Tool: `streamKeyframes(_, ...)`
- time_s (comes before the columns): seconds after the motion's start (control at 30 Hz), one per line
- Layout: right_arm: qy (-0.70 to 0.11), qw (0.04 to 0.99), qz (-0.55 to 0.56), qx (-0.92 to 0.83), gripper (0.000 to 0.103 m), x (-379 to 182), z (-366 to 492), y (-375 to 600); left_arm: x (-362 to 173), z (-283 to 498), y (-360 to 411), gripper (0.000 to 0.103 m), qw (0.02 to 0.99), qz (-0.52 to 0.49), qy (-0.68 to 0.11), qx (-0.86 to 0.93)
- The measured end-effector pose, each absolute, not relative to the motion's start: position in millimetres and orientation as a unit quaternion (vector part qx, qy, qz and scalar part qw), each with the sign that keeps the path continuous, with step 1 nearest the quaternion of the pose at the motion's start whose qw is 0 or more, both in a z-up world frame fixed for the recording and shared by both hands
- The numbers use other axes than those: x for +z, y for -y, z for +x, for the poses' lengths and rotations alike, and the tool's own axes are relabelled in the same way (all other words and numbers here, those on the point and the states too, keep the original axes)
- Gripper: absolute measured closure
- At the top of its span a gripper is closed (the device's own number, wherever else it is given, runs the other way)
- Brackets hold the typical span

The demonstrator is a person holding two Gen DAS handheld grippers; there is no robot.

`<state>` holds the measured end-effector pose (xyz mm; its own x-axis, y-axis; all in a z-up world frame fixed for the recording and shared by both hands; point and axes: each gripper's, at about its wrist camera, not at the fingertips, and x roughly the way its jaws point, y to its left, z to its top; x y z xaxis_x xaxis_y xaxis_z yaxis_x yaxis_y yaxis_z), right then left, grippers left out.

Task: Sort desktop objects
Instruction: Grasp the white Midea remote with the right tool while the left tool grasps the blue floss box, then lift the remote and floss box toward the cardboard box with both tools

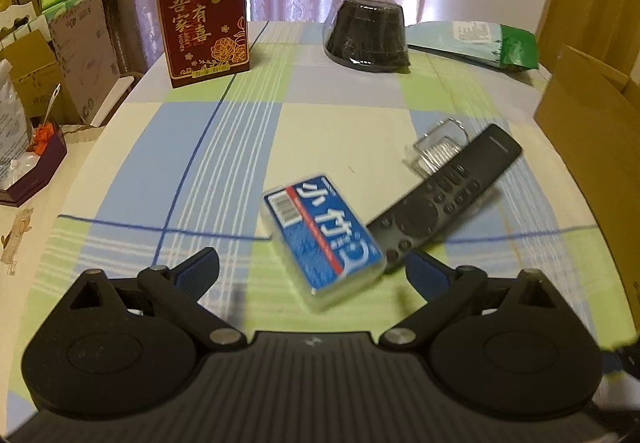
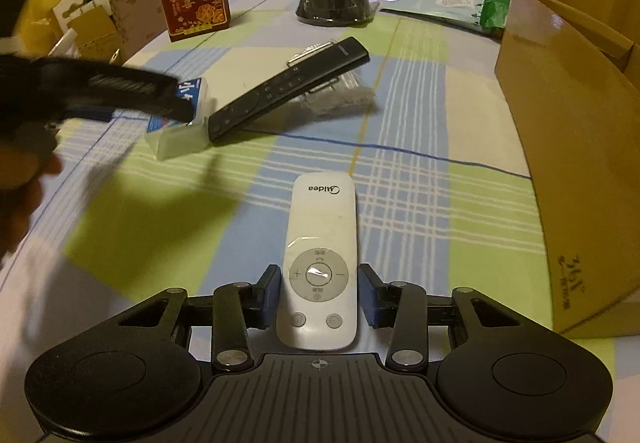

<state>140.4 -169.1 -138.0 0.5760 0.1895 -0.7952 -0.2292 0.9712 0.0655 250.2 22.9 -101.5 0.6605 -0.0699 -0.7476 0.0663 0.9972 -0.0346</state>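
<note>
My left gripper (image 1: 312, 269) is open wide, low over the checked tablecloth (image 1: 224, 147). A blue card box in a clear case (image 1: 324, 239) lies tilted between its fingertips, touching neither. Just beyond, a black remote (image 1: 444, 199) leans on a clear plastic case (image 1: 438, 147). In the right wrist view, my right gripper (image 2: 320, 295) straddles the lower end of a white Midea remote (image 2: 320, 243) lying flat. Its blue pads (image 2: 272, 295) stand narrowly off each side. The black remote (image 2: 288, 83) and the blue card box (image 2: 176, 127) lie farther back left.
A red gift box (image 1: 202, 19) stands far left, with a wrapped stack of black bowls (image 1: 366, 31) and a green bag (image 1: 476, 41) at the far edge. An open cardboard box (image 2: 572, 131) borders the right. A hand (image 2: 24, 179) and clutter (image 1: 36, 115) sit on the left.
</note>
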Motion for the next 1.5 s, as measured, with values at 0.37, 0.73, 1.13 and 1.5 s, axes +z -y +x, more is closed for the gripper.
streamKeyframes(0.37, -0.449, 0.885, -0.006, 0.121, 0.063, -136.5, 130.3, 186.5, -118.5, 262.7, -21.9, 0.050, 0.903, 0.009, -0.427, -0.036)
streamKeyframes(0.73, -0.457, 0.881, -0.003, 0.119, 0.063, -133.4, 93.0, 199.0, -98.8, 137.8, -26.2, 0.050, 0.892, 0.051, -0.437, -0.106)
streamKeyframes(1.13, -0.452, 0.884, -0.009, 0.118, 0.057, -135.6, 71.8, 206.4, -109.5, 106.7, -11.6, 0.036, 0.888, 0.070, -0.444, -0.099)
streamKeyframes(1.5, -0.441, 0.889, -0.026, 0.124, 0.037, -140.0, 66.5, 204.9, -116.1, 112.9, -15.4, 0.051, 0.880, 0.075, -0.457, -0.102)
